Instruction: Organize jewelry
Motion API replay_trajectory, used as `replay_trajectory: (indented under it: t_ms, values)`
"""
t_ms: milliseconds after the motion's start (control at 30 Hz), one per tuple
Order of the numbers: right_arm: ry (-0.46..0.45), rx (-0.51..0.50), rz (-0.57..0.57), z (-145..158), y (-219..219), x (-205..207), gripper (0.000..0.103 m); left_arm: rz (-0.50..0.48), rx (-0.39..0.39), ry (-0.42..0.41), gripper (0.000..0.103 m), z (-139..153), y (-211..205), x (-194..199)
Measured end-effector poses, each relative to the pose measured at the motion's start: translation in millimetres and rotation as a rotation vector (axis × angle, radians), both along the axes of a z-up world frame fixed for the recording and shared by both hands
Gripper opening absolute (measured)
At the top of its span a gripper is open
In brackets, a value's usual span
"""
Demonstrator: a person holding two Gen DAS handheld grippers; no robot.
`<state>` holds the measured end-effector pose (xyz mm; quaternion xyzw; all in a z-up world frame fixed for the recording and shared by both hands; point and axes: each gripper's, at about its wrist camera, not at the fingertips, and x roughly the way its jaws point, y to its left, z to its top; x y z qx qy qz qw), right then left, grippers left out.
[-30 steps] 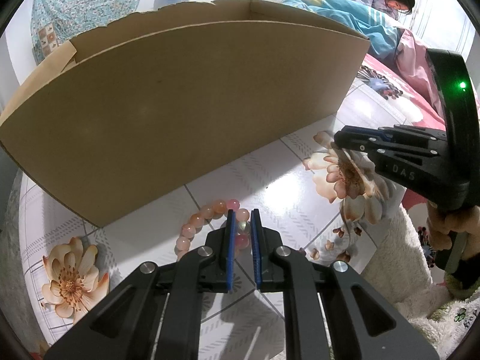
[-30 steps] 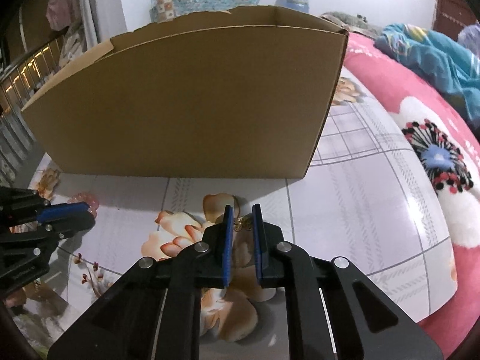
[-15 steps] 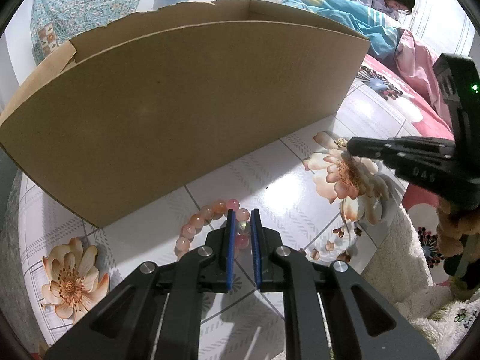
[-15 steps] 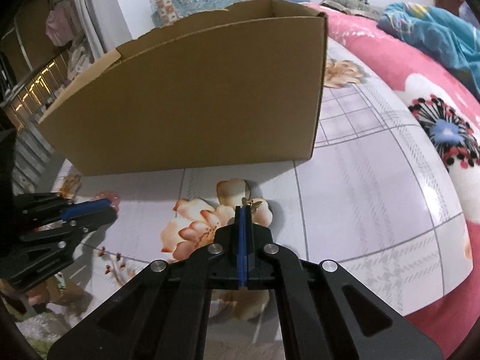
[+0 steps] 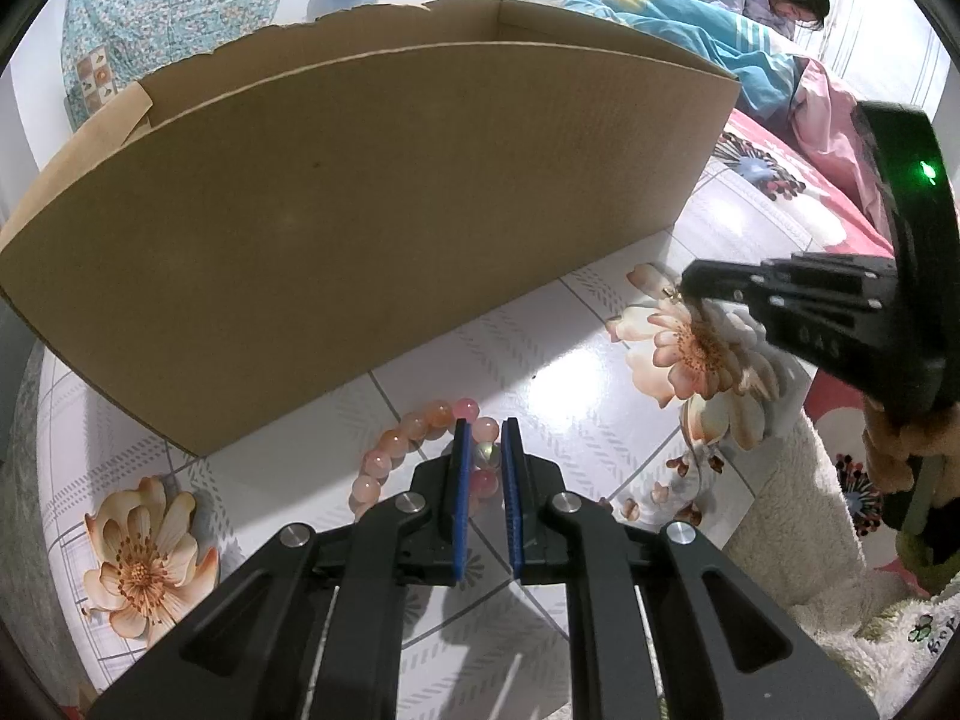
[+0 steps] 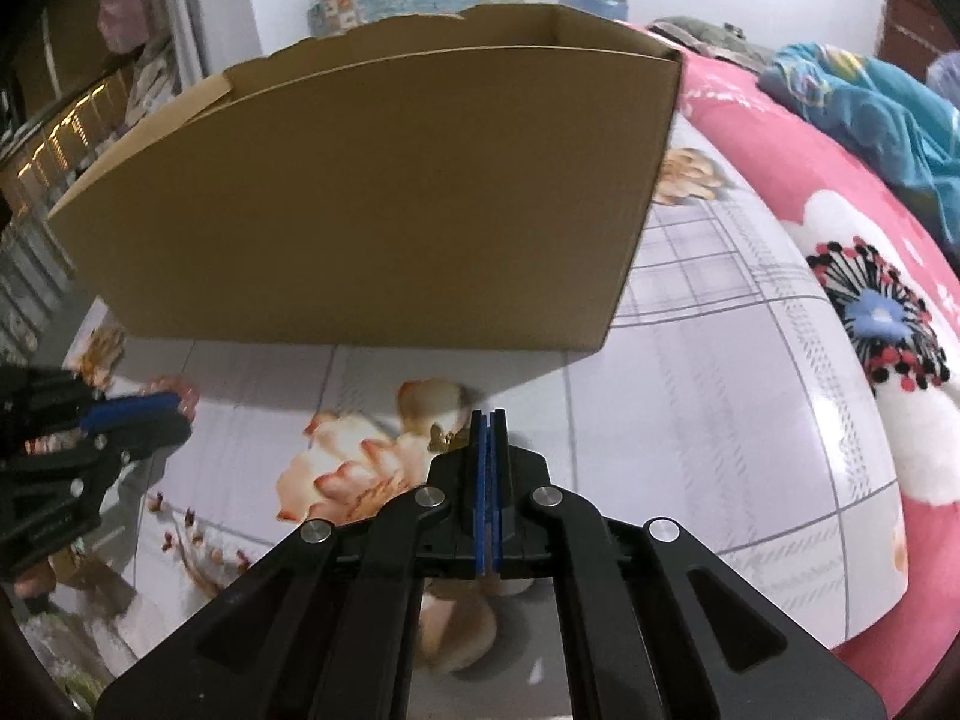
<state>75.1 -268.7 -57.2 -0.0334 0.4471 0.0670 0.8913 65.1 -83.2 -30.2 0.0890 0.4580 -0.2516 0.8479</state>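
The left hand-held gripper (image 5: 483,450) is clamped narrowly on a pink bead bracelet (image 5: 420,450) that lies flat on the surface (image 5: 570,396) just in front of the cardboard box (image 5: 360,228), its loop stretching along the box's near wall. The right hand-held gripper (image 6: 487,420), further along that wall, has closed pads pinching a small gold earring (image 6: 443,437), which sticks out leftward.

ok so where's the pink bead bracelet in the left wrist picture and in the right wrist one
Left wrist view: the pink bead bracelet lies low in the centre, on the table, one side between the left gripper pads.
Right wrist view: only a blurred pink bit at the far left edge, at the left gripper tips.
Shared landmark: the cardboard box just behind it.
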Motion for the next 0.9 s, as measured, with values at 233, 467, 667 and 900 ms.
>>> replay_trajectory:
  t_ms: [233, 467, 667, 900]
  values:
    - [-0.007, 0.076, -0.015, 7, -6, -6, 0.007, -0.002, -0.007, 0.002, 0.010, -1, 0, 1]
    - [0.004, 0.074, -0.005, 5, 5, -5, 0.012, -0.004, -0.010, 0.003, 0.010, -1, 1, 1]
    - [0.031, 0.093, -0.044, 4, 5, -6, 0.012, -0.003, -0.012, 0.003, 0.010, 0, 2, 1]
    - [0.020, 0.100, -0.057, 0, 8, 0, 0.019, -0.003, -0.012, 0.004, 0.010, 0, 2, 1]
